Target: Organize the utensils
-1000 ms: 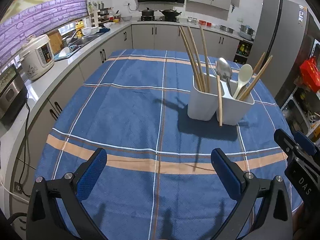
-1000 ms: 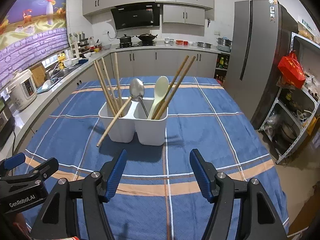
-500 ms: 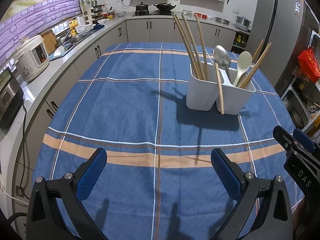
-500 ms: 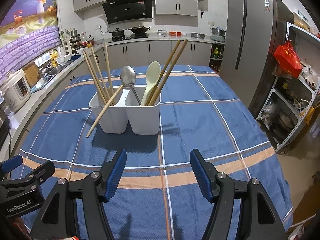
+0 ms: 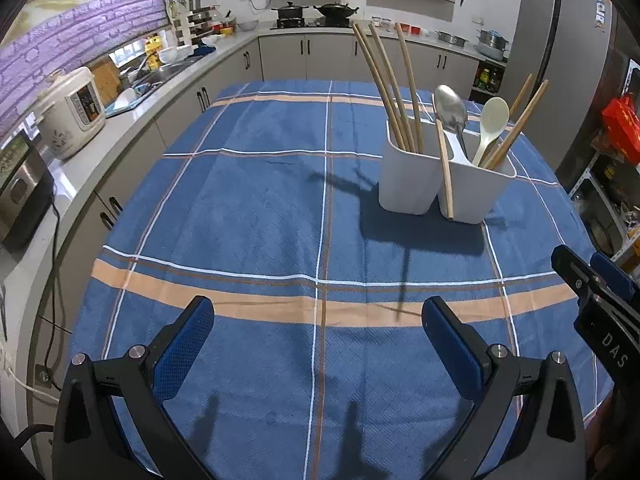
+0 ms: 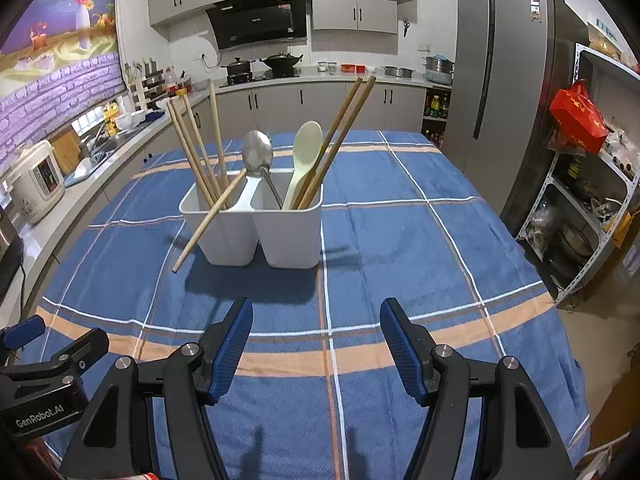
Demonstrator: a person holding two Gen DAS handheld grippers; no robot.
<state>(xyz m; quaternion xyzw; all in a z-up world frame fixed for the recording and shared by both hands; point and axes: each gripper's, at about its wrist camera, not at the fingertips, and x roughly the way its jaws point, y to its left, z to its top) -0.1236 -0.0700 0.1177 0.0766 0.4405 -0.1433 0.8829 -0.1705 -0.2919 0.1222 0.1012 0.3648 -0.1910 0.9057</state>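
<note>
A white two-compartment utensil holder (image 6: 256, 228) (image 5: 440, 184) stands on the blue plaid tablecloth (image 6: 360, 240). Its left compartment holds several wooden chopsticks (image 6: 196, 152); the right one holds a metal spoon (image 6: 258, 152), a cream spoon (image 6: 306, 148) and two chopsticks (image 6: 340, 132). One chopstick (image 6: 208, 220) (image 5: 444, 172) leans over the holder's front rim, its tip hanging outside. My right gripper (image 6: 316, 340) stands open in front of the holder, nothing between its blue pads. My left gripper (image 5: 316, 340) is open wide over bare cloth, left of the holder.
A kitchen counter (image 5: 80, 160) with a rice cooker (image 5: 72, 112) and sink runs along the left. A fridge (image 6: 504, 100) and a shelf (image 6: 580, 216) with pots and a red bag stand to the right. The table's near edge lies just below both grippers.
Both views shifted slightly, the holder sitting a little lower in frame. Both grippers stay open and nothing on the table has moved.
</note>
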